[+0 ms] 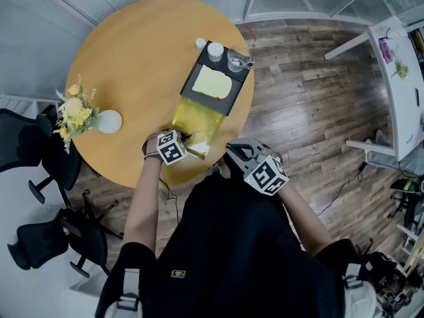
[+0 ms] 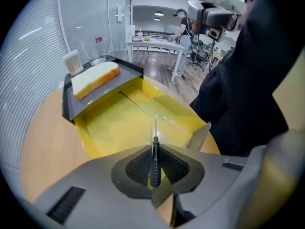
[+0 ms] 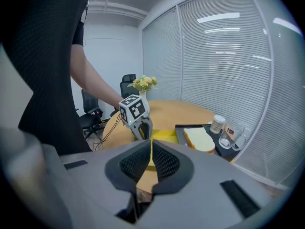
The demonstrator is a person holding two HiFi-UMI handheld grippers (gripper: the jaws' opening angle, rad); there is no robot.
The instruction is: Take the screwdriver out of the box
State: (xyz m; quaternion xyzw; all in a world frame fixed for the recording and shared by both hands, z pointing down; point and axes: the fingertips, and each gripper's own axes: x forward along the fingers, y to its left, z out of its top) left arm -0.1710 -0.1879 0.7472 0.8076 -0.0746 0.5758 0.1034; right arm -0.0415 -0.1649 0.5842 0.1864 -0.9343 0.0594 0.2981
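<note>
Closest to us, the right gripper [image 1: 240, 152] hangs off the table's near edge, just in front of the person's dark shirt. In its own view the right gripper's [image 3: 151, 161] black ribbed pads are pressed together with nothing between them.

Just beyond it, over the near rim of the round wooden table [image 1: 126, 52], the left gripper [image 1: 191, 143] sits at the near end of the open yellow cardboard box [image 1: 196, 120]. In its own view the left gripper [image 2: 155, 170] is clamped on the small black-handled screwdriver [image 2: 155, 152]. The handle stands upright between the two pads and the thin metal shaft points straight ahead, out over the yellow floor of the box [image 2: 114, 125]. We cannot tell whether the tip is above the box walls or still below them. A grey-brown flap of the box stands just to the right of the jaws.

Past the far end of the box, touching it, lies a black rectangular tray [image 1: 188, 90] carrying a pale yellow slab like a slice of bread [image 1: 211, 83]. At the tray's far end stand a clear glass mug [image 1: 237, 60] and a white cylindrical holder of sticks [image 1: 215, 50].

Off to the left, a round white vase [image 1: 109, 121] with yellow flowers [image 1: 74, 110] stands near the table's edge, well apart from the box. Black office chairs [image 1: 40, 152] stand on the floor beside it.
</note>
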